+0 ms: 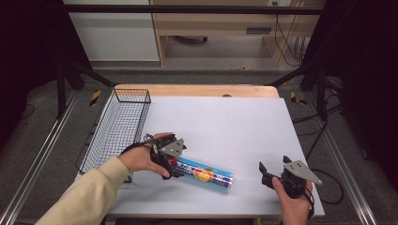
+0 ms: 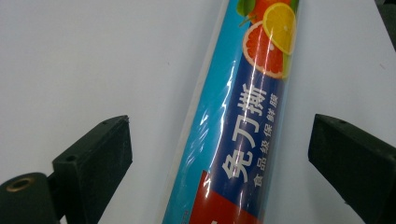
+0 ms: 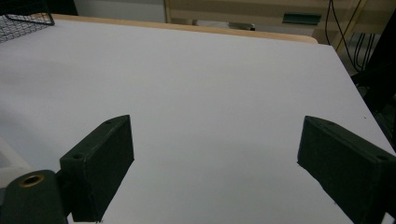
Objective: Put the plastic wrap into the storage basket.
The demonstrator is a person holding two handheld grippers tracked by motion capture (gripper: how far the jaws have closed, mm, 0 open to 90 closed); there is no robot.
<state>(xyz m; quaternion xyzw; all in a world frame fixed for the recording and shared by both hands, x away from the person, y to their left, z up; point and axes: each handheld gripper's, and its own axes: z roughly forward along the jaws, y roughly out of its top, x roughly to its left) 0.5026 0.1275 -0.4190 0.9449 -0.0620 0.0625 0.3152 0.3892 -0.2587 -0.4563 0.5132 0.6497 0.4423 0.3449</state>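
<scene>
Glossy film-wrapped roll [image 2: 243,126], black wire basket [image 1: 117,126], matt table [image 1: 225,122]

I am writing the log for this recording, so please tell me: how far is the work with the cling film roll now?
Early stage. Done: the left claw has reached the cling film roll, its jaws open on both sides of it. In hand: closing on the roll, which lies flat on the white table. Left: probably lifting it, perhaps into the wire basket, which holds nothing. The right claw is open and idle.

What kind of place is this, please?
Probably a lab bench for recording handling work: a white table framed by black rails, cables on the floor, a wire basket and a roll of cling film.
</scene>
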